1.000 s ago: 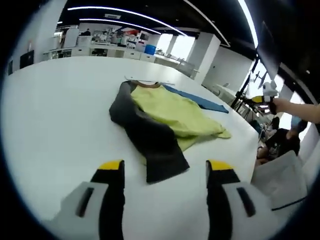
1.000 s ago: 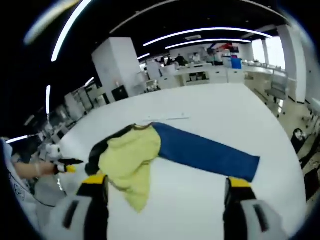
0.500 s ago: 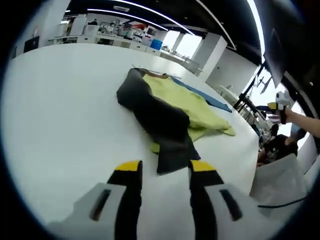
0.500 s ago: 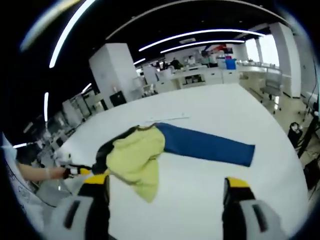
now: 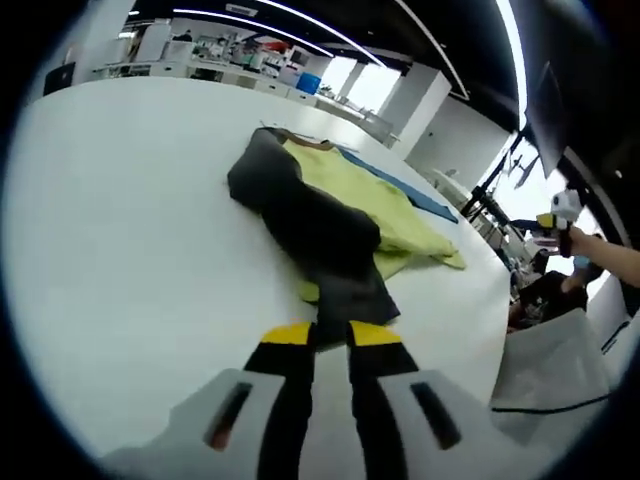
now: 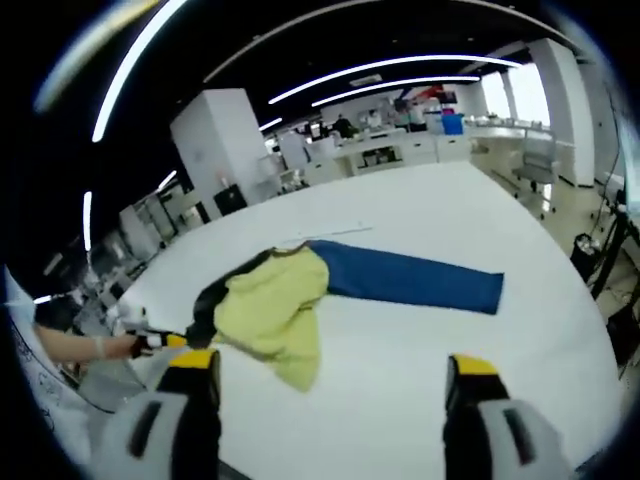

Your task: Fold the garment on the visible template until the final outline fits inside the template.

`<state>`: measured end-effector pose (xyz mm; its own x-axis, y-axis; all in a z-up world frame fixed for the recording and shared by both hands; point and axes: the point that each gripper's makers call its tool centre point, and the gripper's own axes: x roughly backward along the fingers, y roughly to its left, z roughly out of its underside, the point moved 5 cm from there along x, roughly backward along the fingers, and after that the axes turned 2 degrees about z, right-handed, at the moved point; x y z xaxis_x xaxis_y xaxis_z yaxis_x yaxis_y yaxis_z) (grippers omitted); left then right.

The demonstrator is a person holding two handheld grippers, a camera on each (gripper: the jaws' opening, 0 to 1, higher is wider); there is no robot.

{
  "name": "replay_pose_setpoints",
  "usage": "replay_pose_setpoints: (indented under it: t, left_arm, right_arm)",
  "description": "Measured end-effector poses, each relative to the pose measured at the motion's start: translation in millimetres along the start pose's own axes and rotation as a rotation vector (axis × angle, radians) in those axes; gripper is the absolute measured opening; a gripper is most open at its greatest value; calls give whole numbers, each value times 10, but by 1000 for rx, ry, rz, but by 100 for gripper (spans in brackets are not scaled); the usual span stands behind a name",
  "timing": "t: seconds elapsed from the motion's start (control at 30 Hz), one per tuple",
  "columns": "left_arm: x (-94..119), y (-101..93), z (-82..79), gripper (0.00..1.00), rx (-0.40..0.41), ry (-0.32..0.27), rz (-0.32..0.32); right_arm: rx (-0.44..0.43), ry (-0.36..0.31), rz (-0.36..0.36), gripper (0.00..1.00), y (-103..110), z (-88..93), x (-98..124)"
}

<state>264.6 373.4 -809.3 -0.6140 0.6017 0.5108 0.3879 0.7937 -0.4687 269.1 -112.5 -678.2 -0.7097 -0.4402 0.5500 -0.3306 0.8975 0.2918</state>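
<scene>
Garment (image 6: 290, 300) lies crosswise, blue sleeve (image 6: 410, 281) rightward; left claw (image 5: 325, 333) nearly closed, right claw (image 6: 325, 365) spread.

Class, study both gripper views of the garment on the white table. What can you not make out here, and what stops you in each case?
- Left gripper: whether its nearly closed jaws pinch the dark sleeve; the cloth's edge sits right at the tips.
- Yellow body: its underside, folded under itself.
- Blue sleeve: mostly hidden behind the yellow body in the left gripper view.
- Template: no outline discernible on the table.
</scene>
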Motion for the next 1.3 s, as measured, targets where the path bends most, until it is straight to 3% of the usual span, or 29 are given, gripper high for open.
replay_pose_setpoints:
  t: [0.07, 0.17, 0.4, 0.53, 0.7, 0.87, 1.1, 1.3]
  left_arm:
    - [20, 19, 4, 0, 16, -6, -1]
    - [65, 30, -38, 0, 55, -32, 4]
    - [305, 124, -232, 0, 22, -49, -7]
    - [479, 318, -351, 0, -10, -55, -35]
    - [718, 544, -463, 0, 9, -90, -98]
    - [992, 1037, -549, 0, 65, -145, -216]
    - [1192, 1491, -797, 0, 105, -221, -302]
    - [1258, 1743, -961, 0, 107, -246, -352]
  right_arm:
    - [-2, 4, 1, 94, 0, 3, -2]
    - [-4, 6, 0, 93, -2, 16, -21]
    - [1, 10, -13, 93, 77, -8, -91]
    - [2, 2, -23, 93, 113, -52, -149]
    - [18, 18, -25, 93, 105, -68, -208]
    - [9, 20, -26, 93, 116, -87, -258]
    - [12, 30, -29, 93, 186, -136, -357]
    - [41, 36, -53, 92, 293, -218, -440]
